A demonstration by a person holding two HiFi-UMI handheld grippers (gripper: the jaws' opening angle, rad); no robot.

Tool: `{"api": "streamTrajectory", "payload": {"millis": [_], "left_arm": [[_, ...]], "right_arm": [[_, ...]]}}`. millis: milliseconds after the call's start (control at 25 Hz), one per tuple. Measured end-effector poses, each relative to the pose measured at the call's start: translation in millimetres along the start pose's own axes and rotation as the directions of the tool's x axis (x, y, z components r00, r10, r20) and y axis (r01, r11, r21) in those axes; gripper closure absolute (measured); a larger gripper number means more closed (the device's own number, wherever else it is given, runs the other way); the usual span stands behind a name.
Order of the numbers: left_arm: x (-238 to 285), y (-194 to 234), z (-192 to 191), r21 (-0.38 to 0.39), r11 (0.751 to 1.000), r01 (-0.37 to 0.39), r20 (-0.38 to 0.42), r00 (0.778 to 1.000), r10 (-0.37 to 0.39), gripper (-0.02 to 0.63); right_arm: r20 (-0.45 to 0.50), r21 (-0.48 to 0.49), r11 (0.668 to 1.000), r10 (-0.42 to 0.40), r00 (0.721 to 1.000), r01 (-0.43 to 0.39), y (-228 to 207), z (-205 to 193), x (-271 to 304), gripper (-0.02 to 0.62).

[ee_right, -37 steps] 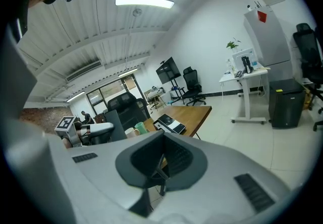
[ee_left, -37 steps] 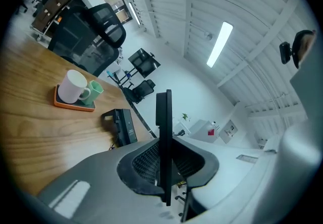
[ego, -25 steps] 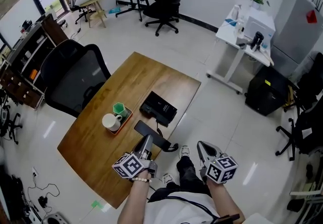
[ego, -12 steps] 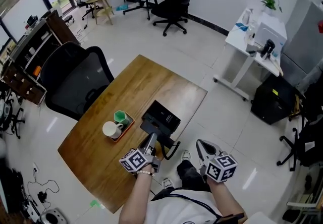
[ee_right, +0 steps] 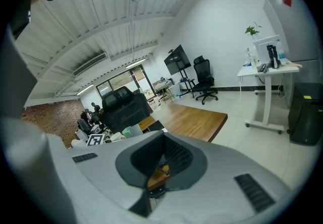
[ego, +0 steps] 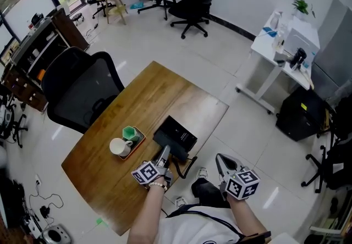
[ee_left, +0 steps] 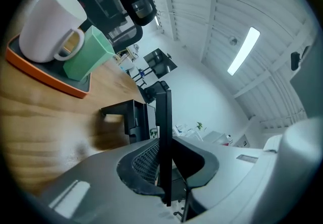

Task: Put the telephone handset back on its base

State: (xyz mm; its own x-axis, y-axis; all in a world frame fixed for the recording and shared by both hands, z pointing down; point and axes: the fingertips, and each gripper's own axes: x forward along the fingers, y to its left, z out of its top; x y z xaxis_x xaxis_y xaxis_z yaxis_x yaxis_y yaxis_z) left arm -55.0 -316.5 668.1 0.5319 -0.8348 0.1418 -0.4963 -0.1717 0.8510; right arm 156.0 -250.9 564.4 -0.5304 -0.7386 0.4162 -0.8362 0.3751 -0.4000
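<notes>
The wooden table carries one black phone base and, at the base's 8 o'clock, one orange tray. In the tray stand two vessels: one white mug and, just beside it at its 1 o'clock, one smaller green cup. The single black handset is clamped edge-on between the left gripper's jaws, at the base's 6 o'clock edge. The right gripper, at the left one's 3 o'clock and off the table, has its jaws together on nothing.
</notes>
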Motion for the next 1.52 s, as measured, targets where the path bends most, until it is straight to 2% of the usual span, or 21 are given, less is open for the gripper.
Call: {"api": "streamTrajectory", "payload": {"millis": [200, 640, 840, 1200, 1360, 1480, 1520], "left_arm": [[6.7, 18.2, -5.2, -0.032, 0.999, -0.026, -0.001, 1.000, 0.026, 0.537], [22.6, 32.1, -3.5, -0.069, 0.998, 0.008, 0.017, 1.000, -0.007, 0.538], [28.0, 35.3, -4.4, -0.060, 0.998, 0.004, -0.007, 1.000, -0.004, 0.538], [29.6, 46.5, -10.2, -0.107, 0.994, 0.005, -0.019, 1.000, -0.007, 0.534], [30.6, 50.5, -12.8, -0.117, 0.993, -0.014, -0.045, 0.999, 0.009, 0.522], [28.8, 56.4, -13.9, -0.114, 0.992, -0.050, -0.058, 0.997, 0.044, 0.464], [27.3, 56.9, -13.5, -0.101, 0.993, -0.062, -0.060, 0.997, 0.057, 0.465]], "right_arm": [[-0.005, -0.001, 1.000, 0.002, 1.000, -0.002, -9.3, 7.9, 8.2, 0.595], [-0.020, -0.003, 1.000, 0.005, 1.000, -0.005, -26.8, 17.1, 19.5, 0.595], [-0.027, -0.006, 1.000, 0.008, 1.000, -0.008, -29.2, 18.8, 23.5, 0.595], [-0.031, 0.006, 1.000, 0.005, 0.999, -0.005, -33.5, 16.9, 27.2, 0.595], [-0.033, 0.011, 1.000, 0.011, 0.999, -0.011, -32.2, 17.1, 28.4, 0.595], [-0.029, 0.007, 1.000, 0.016, 0.999, -0.016, -28.1, 18.1, 27.8, 0.595], [-0.027, 0.005, 1.000, 0.016, 0.999, -0.016, -26.5, 18.2, 26.9, 0.595]]}}
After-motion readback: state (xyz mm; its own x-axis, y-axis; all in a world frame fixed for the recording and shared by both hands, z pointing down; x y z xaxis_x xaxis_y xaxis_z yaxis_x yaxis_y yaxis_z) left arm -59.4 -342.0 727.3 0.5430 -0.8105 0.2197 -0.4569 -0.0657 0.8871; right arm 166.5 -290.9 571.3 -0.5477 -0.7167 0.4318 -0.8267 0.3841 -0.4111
